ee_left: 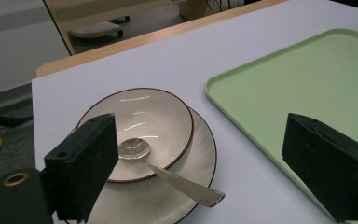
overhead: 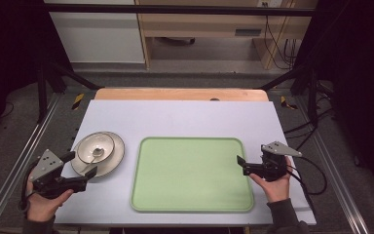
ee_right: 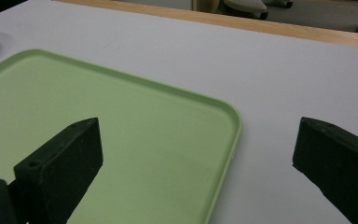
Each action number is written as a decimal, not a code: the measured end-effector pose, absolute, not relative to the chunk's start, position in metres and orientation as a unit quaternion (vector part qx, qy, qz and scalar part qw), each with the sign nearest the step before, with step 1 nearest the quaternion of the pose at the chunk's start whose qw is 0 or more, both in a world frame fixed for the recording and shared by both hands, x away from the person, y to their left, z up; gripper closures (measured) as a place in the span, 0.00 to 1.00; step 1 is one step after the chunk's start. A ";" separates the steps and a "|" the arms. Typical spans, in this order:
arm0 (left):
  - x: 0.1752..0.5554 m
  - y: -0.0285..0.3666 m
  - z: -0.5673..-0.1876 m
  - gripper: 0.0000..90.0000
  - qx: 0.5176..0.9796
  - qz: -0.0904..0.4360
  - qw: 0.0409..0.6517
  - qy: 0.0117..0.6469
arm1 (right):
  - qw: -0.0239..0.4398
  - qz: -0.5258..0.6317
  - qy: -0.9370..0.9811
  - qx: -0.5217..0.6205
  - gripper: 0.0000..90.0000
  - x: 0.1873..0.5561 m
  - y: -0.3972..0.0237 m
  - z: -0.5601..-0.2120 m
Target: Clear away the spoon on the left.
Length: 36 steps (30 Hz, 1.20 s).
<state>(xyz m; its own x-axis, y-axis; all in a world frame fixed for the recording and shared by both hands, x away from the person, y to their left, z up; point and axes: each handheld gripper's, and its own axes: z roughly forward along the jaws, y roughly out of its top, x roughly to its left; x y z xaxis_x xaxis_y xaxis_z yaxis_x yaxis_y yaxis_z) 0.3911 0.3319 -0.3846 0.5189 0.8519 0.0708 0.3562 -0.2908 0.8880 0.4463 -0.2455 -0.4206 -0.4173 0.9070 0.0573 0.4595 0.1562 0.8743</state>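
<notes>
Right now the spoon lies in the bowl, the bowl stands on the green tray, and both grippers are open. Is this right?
Not quite. The bowl with the spoon stands on a plate beside the green tray, not on it, as the left gripper view shows. Both grippers are open.

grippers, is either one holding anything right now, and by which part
Nothing is held. The left gripper is open near the spoon in the bowl; the right gripper is open over the tray edge.

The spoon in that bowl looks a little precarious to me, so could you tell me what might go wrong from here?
1. The spoon leans loose over the bowl rim; a nudge from the open left gripper could flip it out.
2. The bowl sits unfixed on the plate, so lifting the plate might slide it.
3. The right gripper straddles the green tray edge and could knock it.
</notes>
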 end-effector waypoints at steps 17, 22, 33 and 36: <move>0.394 0.332 -0.402 0.21 0.765 0.283 0.408 0.411 | 0.254 0.440 0.718 0.476 0.02 0.446 -0.245 -0.421; 0.395 0.332 -0.406 0.24 0.771 0.287 0.394 0.411 | 0.253 0.438 0.721 0.474 0.02 0.447 -0.245 -0.422; 0.397 0.332 -0.409 0.41 0.774 0.295 0.380 0.412 | 0.252 0.432 0.723 0.476 0.02 0.448 -0.243 -0.423; 0.397 0.332 -0.409 0.47 0.774 0.296 0.378 0.412 | 0.253 0.432 0.723 0.476 0.02 0.448 -0.243 -0.423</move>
<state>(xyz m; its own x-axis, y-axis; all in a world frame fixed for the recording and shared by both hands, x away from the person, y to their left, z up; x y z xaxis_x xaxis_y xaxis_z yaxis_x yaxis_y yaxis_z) 0.3970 0.3322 -0.4094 0.4850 0.8621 0.1468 0.4139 -0.3741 0.8299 0.4478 -0.2431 -0.4233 -0.4195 0.9066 0.0456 0.4700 0.1740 0.8654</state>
